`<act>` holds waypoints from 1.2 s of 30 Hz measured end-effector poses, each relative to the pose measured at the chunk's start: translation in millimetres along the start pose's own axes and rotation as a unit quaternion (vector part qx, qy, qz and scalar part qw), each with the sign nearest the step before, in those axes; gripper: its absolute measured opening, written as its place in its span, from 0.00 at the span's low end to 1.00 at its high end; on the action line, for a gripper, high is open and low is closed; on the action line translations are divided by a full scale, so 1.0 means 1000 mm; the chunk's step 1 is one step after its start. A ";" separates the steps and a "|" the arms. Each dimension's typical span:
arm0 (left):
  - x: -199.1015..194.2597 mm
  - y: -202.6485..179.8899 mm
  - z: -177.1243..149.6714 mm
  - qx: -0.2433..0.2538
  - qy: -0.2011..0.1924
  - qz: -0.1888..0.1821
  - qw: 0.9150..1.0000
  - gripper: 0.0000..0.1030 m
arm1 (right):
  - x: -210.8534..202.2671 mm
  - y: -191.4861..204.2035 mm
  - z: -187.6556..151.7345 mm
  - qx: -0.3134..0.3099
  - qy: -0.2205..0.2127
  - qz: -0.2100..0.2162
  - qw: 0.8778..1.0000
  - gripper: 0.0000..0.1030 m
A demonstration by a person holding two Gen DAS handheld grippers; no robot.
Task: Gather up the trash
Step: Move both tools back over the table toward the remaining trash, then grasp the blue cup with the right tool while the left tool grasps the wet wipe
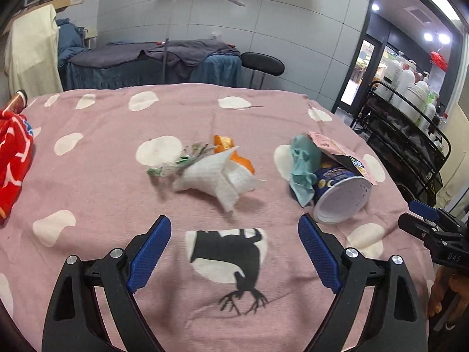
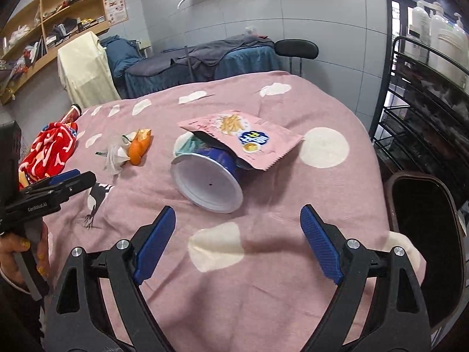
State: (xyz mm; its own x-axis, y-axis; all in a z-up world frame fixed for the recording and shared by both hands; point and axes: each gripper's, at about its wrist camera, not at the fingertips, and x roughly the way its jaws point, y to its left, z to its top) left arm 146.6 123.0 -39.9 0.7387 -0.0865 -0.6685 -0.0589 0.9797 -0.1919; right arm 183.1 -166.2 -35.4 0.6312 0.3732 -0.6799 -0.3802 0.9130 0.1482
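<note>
Spread fingers [image 2: 158,243] above tipped cup [image 2: 206,182]

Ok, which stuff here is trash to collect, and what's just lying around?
Trash: tissue, orange wrapper, clear wrapper, cup, teal cloth, pink packet. The bin takes it.

Lying about: red cloth, bottle, stool, rack.

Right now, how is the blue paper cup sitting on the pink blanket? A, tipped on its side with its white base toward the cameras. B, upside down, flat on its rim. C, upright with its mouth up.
A: the blue paper cup lies tipped over, its white base facing the cameras.
</note>
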 end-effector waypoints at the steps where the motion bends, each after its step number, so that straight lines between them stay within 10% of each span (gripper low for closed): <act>1: 0.000 0.005 0.001 -0.006 0.002 0.001 1.000 0.82 | 0.003 0.004 0.002 -0.004 0.003 0.002 1.000 0.84; 24: 0.062 0.018 0.024 -0.031 0.070 -0.015 0.997 0.71 | 0.090 -0.007 0.030 0.060 0.117 0.027 0.991 0.56; 31: 0.068 0.023 0.033 -0.047 0.060 -0.010 0.997 0.69 | 0.101 -0.013 0.031 0.075 0.125 0.036 0.989 0.25; 36: 0.070 0.026 0.035 -0.056 0.054 -0.012 0.997 0.45 | 0.096 -0.010 0.031 0.068 0.109 0.036 0.991 0.12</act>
State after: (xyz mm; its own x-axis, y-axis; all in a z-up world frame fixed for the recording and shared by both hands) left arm 220.6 148.8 -66.2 0.6639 -0.1344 -0.7356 -0.1217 0.9512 -0.2836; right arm 268.5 -134.7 -79.4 0.4395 0.4067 -0.8009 -0.3147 0.9048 0.2868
